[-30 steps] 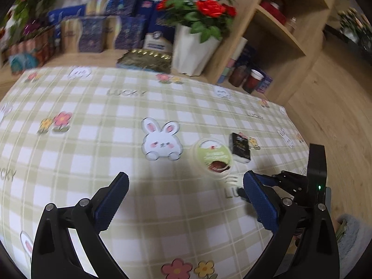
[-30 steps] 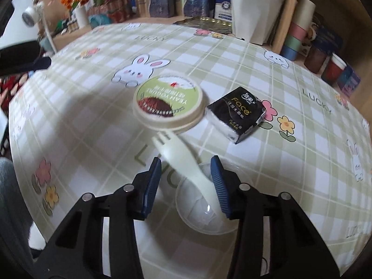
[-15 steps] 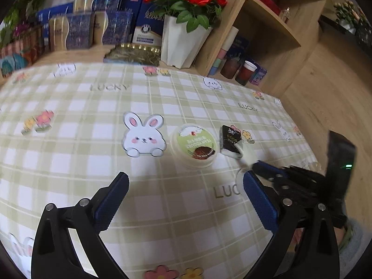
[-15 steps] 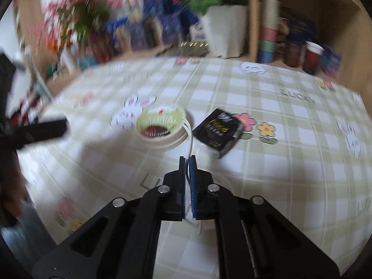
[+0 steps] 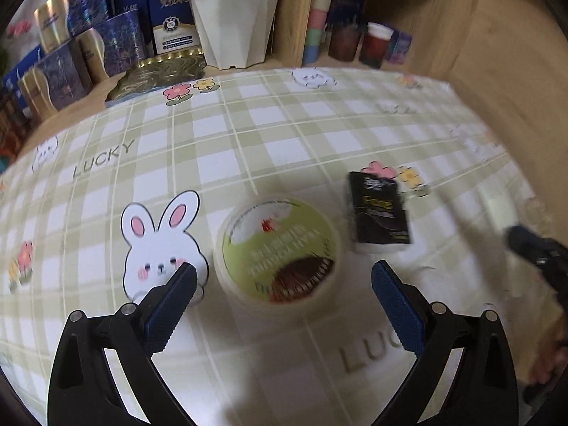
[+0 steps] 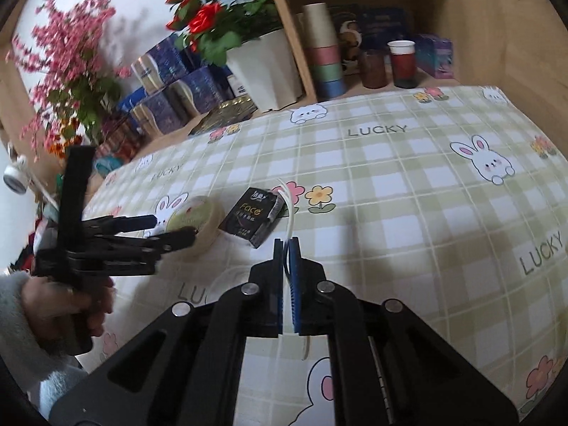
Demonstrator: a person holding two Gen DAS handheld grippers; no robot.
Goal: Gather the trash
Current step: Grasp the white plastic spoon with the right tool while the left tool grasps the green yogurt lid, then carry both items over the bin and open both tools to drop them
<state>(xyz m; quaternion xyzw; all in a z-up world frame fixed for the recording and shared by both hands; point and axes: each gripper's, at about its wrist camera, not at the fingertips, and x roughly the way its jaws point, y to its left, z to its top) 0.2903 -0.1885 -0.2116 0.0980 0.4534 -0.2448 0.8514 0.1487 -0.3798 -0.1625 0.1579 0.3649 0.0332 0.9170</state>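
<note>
A round tub with a green lid (image 5: 278, 248) sits on the checked tablecloth (image 5: 248, 135), with a black tissue pack (image 5: 378, 209) to its right. My left gripper (image 5: 282, 271) is open, its fingers standing either side of the tub's near edge without touching it. In the right wrist view my right gripper (image 6: 287, 245) is shut on a white plastic fork (image 6: 288, 202), held off the cloth with its tines pointing away. That view also shows the tub (image 6: 198, 216), the tissue pack (image 6: 252, 216) and the left gripper (image 6: 172, 228) held by a hand (image 6: 67, 301).
A white flower pot (image 5: 234, 17) with red flowers, blue boxes (image 5: 71, 53) and a gold tray (image 5: 159, 74) line the table's far edge. Stacked cups (image 6: 325, 53) and red cups (image 6: 401, 64) stand in a wooden shelf. The cloth drops off at the right edge.
My right gripper closed on the fork and lifted it off the table while rolling. My left gripper came forward and down toward the green-lidded tub, which now looms large between its fingers.
</note>
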